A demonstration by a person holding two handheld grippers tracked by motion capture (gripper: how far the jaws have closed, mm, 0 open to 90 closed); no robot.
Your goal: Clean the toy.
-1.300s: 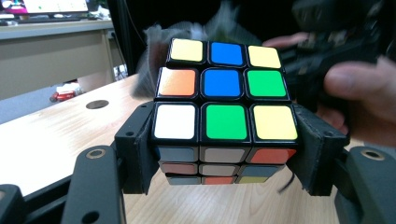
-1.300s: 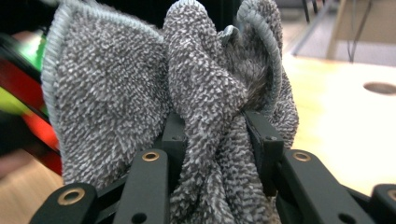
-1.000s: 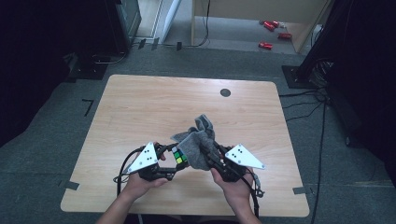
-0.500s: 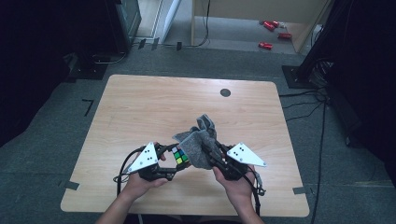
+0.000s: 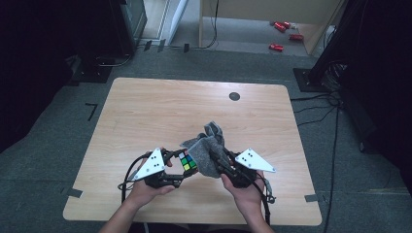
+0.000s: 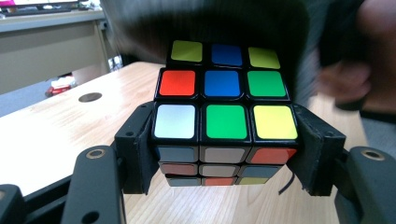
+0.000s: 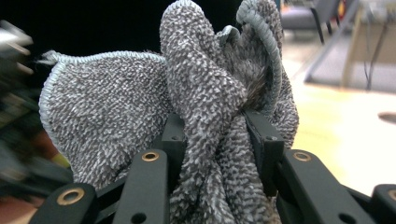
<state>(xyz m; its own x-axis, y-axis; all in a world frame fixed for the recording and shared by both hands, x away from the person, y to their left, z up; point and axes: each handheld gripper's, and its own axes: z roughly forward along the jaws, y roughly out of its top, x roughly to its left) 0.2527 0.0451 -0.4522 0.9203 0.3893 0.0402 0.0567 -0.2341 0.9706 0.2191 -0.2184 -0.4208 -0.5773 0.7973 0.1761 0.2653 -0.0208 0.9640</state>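
Note:
A scrambled puzzle cube with coloured stickers sits clamped between the pads of my left gripper, held just above the front of the wooden table. My right gripper is shut on a bunched grey cloth. The cloth lies against the cube's far side and drapes over the jaws. Both hands hold their grippers close together, the cube and cloth meeting between them.
A round dark grommet is set in the table's far right part. Grey carpet surrounds the table. Red tools lie on the floor beyond it, by a wooden cabinet.

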